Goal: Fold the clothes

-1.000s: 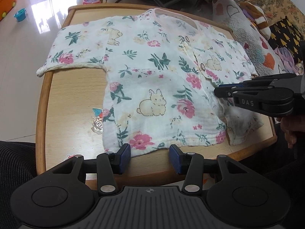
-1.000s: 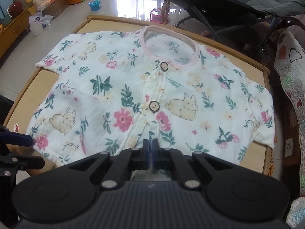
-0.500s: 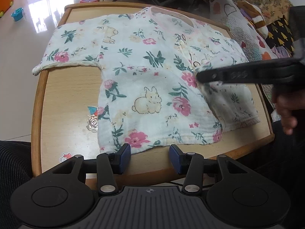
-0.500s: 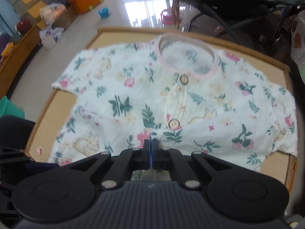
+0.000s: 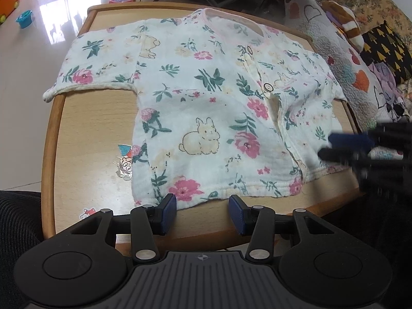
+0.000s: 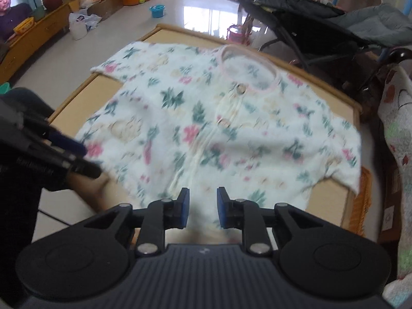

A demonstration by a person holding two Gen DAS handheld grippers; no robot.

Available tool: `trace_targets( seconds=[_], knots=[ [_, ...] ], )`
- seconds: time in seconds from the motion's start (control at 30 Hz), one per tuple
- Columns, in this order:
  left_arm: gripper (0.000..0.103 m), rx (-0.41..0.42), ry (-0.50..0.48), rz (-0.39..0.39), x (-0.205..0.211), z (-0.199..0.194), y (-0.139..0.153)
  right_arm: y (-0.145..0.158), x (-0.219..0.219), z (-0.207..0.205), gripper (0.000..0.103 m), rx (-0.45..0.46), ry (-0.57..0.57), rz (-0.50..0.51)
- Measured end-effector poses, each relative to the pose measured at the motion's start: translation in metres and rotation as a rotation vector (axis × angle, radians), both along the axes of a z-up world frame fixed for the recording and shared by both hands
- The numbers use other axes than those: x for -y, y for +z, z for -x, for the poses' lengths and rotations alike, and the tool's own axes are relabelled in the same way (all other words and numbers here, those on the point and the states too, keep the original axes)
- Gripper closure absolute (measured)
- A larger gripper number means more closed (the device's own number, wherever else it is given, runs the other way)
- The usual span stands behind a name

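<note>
The left gripper (image 5: 203, 213) is held half open and empty just short of the near hem of the floral baby shirt (image 5: 206, 113). The right gripper (image 6: 202, 211), whose jaws have just been opening, is seen narrowly parted with nothing between them — the hem lies just ahead. The shirt is spread flat on the wooden worktop (image 5: 85, 139), collar farthest, its long axis running sleeve to sleeve.

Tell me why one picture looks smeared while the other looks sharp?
Right wrist view: motion blur smears the floral shirt and table, though its own tool stays crisp. Left wrist view: shirt sharp, only the right tool blurred; window glare on the floor.
</note>
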State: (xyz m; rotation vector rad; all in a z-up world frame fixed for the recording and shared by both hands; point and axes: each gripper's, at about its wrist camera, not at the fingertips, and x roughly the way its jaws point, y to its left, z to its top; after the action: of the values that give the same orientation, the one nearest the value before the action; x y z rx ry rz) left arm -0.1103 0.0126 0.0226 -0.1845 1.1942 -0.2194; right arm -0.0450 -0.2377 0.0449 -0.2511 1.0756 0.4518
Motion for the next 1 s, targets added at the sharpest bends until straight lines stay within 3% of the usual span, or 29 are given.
trace_targets(
  seconds=[0.4,0.43,0.5,0.77,0.9,1.0],
  knots=[
    [0.055,0.002,0.000,-0.007,-0.002,0.001,0.000,-0.027,-0.019,0.004,0.084,-0.032,0.021,0.053],
    [0.055,0.002,0.000,-0.006,-0.002,0.001,0.001,-0.027,-0.020,0.004,0.088,-0.033,0.022,0.054],
    [0.055,0.001,0.000,-0.005,-0.002,0.000,0.001,-0.026,-0.020,0.004,0.101,-0.035,0.029,0.060],
    [0.054,0.003,0.002,0.000,-0.002,0.001,0.000,-0.007,-0.009,0.008,0.102,-0.044,0.004,0.016],
    [0.054,0.003,0.001,0.001,-0.002,0.001,-0.001,0.012,-0.008,0.014,0.102,-0.077,0.027,-0.068],
    [0.051,0.007,0.001,0.002,-0.001,0.001,-0.001,0.009,-0.018,0.013,0.102,-0.098,0.049,-0.083]
  ],
)
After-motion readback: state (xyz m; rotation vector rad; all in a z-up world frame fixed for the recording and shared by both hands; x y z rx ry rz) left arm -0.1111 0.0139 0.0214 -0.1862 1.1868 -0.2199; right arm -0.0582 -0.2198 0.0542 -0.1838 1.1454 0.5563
